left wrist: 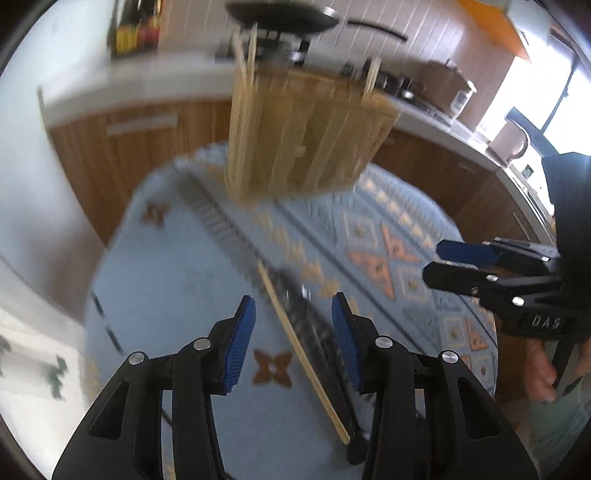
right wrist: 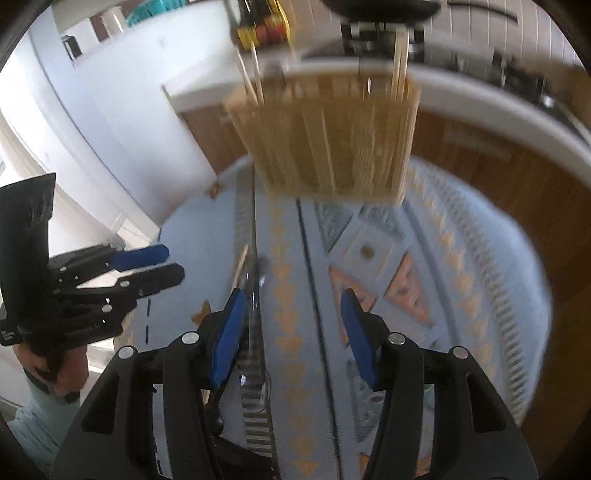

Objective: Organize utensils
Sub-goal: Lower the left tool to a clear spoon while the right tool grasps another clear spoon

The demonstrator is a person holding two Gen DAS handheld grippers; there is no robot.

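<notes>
A slatted wooden utensil holder (left wrist: 299, 136) stands at the far edge of a round table with a light blue patterned cloth (left wrist: 177, 280); chopsticks (left wrist: 243, 48) stick up from it. It also shows in the right wrist view (right wrist: 328, 140). A wooden chopstick (left wrist: 303, 354) and a dark-handled utensil (left wrist: 317, 343) lie side by side on the cloth between the fingers of my open, empty left gripper (left wrist: 293, 317). My right gripper (right wrist: 291, 310) is open and empty above the cloth; the dark utensil (right wrist: 253, 280) and chopstick (right wrist: 240, 266) lie by its left finger.
A white kitchen counter (left wrist: 147, 88) over wooden cabinets runs behind the table, with a black pan (left wrist: 284, 14), bottles (left wrist: 129, 33) and appliances on it. The right gripper (left wrist: 491, 273) shows at the right of the left wrist view; the left gripper (right wrist: 110, 273) at the left of the right wrist view.
</notes>
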